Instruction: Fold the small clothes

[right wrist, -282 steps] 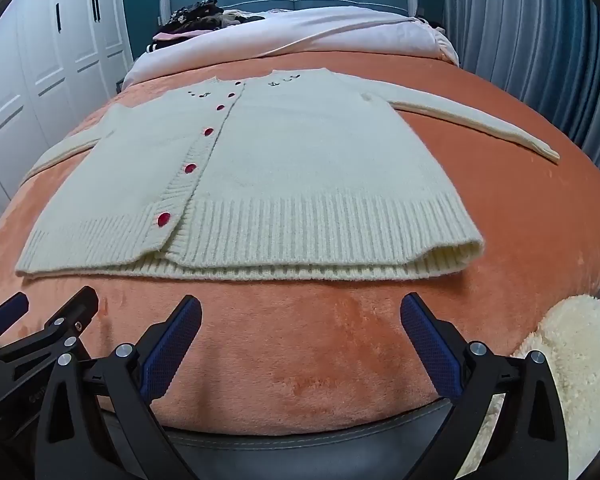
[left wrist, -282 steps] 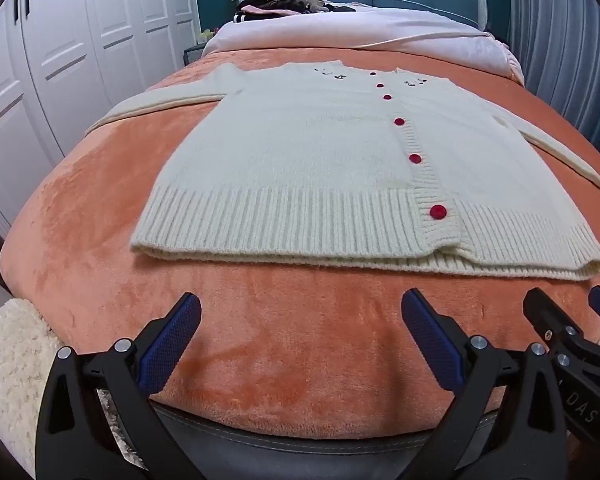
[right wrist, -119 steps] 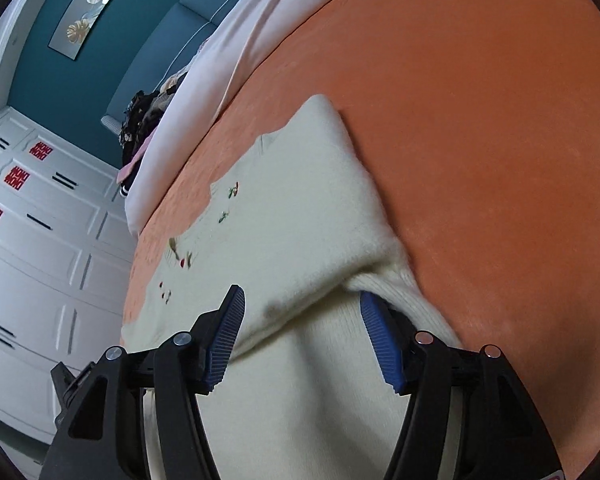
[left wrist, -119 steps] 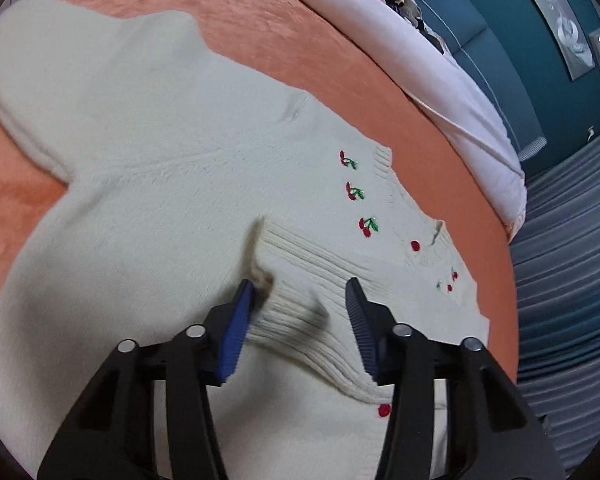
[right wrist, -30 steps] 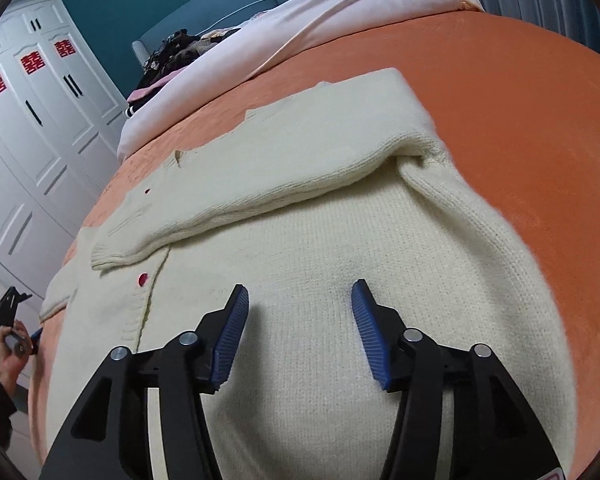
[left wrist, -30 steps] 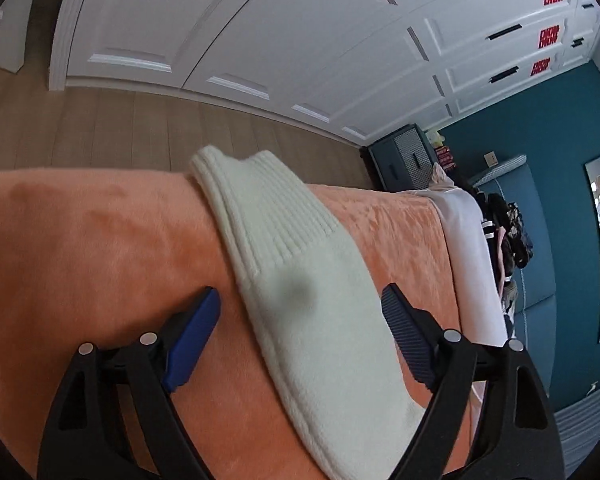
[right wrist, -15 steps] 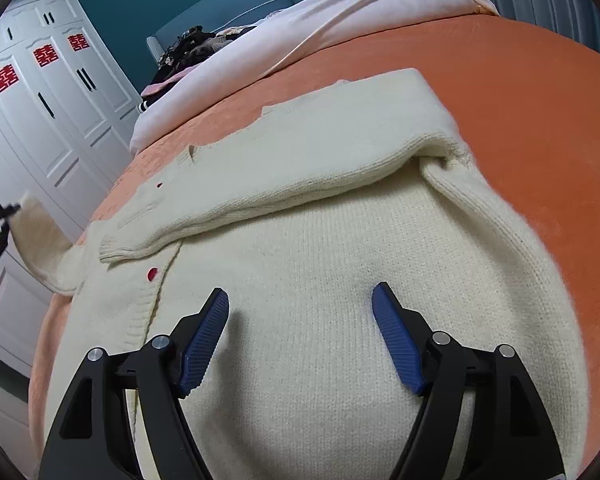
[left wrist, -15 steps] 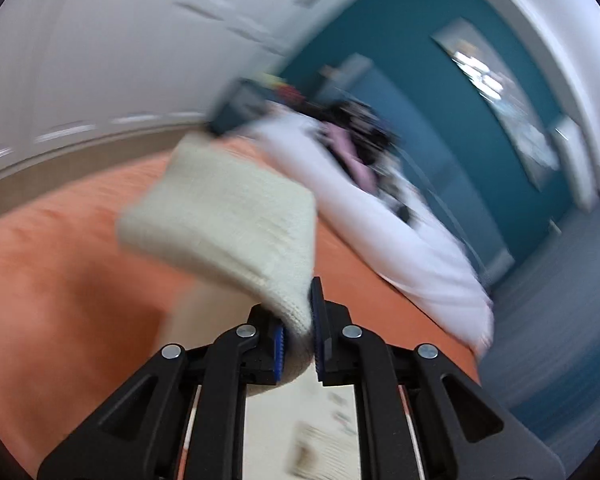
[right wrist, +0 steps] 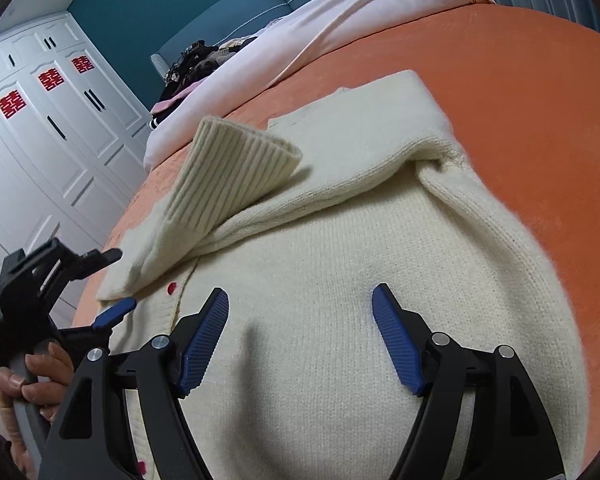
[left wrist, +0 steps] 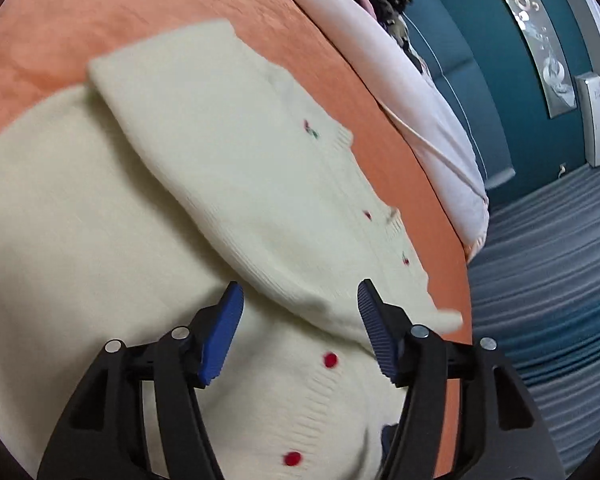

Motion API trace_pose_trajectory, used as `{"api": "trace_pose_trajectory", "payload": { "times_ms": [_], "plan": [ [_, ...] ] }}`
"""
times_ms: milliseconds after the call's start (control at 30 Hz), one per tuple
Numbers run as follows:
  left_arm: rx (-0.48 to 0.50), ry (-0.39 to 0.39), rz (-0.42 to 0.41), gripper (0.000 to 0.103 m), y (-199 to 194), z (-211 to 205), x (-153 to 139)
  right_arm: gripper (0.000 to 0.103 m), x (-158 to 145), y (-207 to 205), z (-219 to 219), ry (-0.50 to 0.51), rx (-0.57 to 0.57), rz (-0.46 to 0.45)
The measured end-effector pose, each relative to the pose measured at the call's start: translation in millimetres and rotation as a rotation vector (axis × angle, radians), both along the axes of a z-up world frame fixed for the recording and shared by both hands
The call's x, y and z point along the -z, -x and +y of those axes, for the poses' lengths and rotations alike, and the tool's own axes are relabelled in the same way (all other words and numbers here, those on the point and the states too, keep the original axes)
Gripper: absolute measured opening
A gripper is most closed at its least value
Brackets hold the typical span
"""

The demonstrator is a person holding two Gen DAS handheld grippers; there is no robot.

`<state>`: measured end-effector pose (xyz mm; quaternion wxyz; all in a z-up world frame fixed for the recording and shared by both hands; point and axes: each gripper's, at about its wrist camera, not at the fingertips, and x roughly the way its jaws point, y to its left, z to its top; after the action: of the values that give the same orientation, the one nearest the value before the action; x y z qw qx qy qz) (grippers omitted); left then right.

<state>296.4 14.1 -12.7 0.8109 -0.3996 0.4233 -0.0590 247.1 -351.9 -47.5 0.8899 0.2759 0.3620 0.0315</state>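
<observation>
Cardigan [right wrist: 340, 280] is cream knit with red buttons [left wrist: 330, 359], lying flat on the orange blanket [right wrist: 540, 100] that covers the bed, hem end toward the near edge and neckline toward the white duvet [right wrist: 340, 12] at the far end, so its long axis runs up the bed. Both sleeves are folded in across the chest.

Left wrist view shows the left sleeve [left wrist: 204, 152] crossing the front at a slant, cuff end lying just ahead of the left gripper [left wrist: 300, 300]. Its jaws have just been opening and stand released, nothing pinched, with the cuff edge between the blue pads but not pressed. You also get the little cherry embroidery [left wrist: 311, 129] here, plus the teal wall and a framed picture, all a bit blurry.

Right wrist view gives what that one can't: the ribbed cuff [right wrist: 236, 172] sticking up off the sweater, on top of the folded right sleeve [right wrist: 360, 152]. Also the white wardrobe [right wrist: 40, 128] with red stickers, and a hand [right wrist: 36, 380] at the left edge holding the other tool. Right gripper [right wrist: 300, 312] hangs spread wide over the sweater's lower body, gripping nothing
</observation>
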Motion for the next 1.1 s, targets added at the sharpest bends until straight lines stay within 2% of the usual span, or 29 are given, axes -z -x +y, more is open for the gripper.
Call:
{"api": "trace_pose_trajectory", "payload": {
  "times_ms": [100,167,267,333,367,400,433,467,500,533,633,700,767,800,867,900,933,1000,1100],
  "plan": [
    [-0.1,-0.035,-0.023,0.064,-12.7,49.3,-8.1,0.071,-20.9,-2.9,-9.9,-0.092,0.039,-0.072],
    [-0.16,-0.018,-0.009,0.065,-21.8,77.5,-8.6,0.072,-26.7,-19.6,-15.6,-0.188,0.044,-0.057],
    [-0.215,0.073,0.052,0.065,-30.3,105.9,5.8,0.072,-22.7,-49.8,-13.2,-0.271,0.041,0.004],
    [-0.226,0.148,0.083,0.065,-31.4,116.7,19.0,0.072,-16.0,-68.4,-3.5,-0.245,0.033,0.059],
    [-0.229,0.159,0.084,0.065,-30.7,116.3,23.9,0.065,-11.2,-76.7,3.0,-0.227,0.021,0.09],
    [-0.227,0.153,0.075,0.065,-30.8,115.6,23.9,0.035,-7.3,-84.6,10.2,-0.203,0.006,0.124],
    [-0.215,0.146,0.067,0.062,-33.4,114.4,22.6,0.014,-5.2,-91.0,17.9,-0.168,-0.013,0.159],
    [-0.193,0.149,0.054,0.056,-36.3,112.6,20.4,0.011,-12.6,-93.8,24.7,-0.127,-0.025,0.148],
    [-0.179,0.157,0.039,0.038,-39.2,109.5,17.5,0.01,-29.0,-93.8,29.9,-0.082,-0.043,0.095],
    [-0.182,0.152,0.017,0.031,-40.2,110.9,11.0,0.009,-49.5,-92.1,34.8,-0.041,-0.07,0.03],
    [-0.167,0.11,-0.103,0.026,-46.0,108.4,-11.8,0.009,-121.8,-87.8,39.4,0.015,-0.104,-0.188],
    [-0.14,0.067,-0.129,0.026,-52.8,101.3,-14.0,0.008,-140.1,-91.9,26.0,0.013,-0.079,-0.253],
    [-0.107,0.042,-0.089,0.026,-57.7,92.2,2.2,0.008,-116.4,-105.0,10.4,0.072,-0.053,-0.197],
    [-0.104,0.009,-0.053,0.022,-56.7,88.0,13.4,0.008,-86.7,-117.0,1.4,0.096,-0.036,-0.101],
    [-0.101,-0.024,-0.002,0.019,-54.7,82.5,36.6,0.008,-15.0,-137.0,-18.6,0.067,-0.001,0.149],
    [-0.101,-0.045,-0.036,0.015,-50.5,81.0,40.2,0.008,1.5,-133.0,-21.8,0.043,-0.012,0.159],
    [-0.089,-0.079,-0.069,0.015,-46.6,77.5,37.7,0.007,0.5,-125.7,-22.2,0.049,-0.015,0.108],
    [-0.066,-0.138,-0.1,0.015,-43.7,72.0,37.3,0.008,-2.9,-123.0,-17.5,0.068,-0.022,0.097],
    [-0.065,-0.135,-0.131,0.016,-40.0,72.0,41.0,0.006,-0.5,-125.8,-16.2,0.101,-0.042,0.08]
  ]
}}
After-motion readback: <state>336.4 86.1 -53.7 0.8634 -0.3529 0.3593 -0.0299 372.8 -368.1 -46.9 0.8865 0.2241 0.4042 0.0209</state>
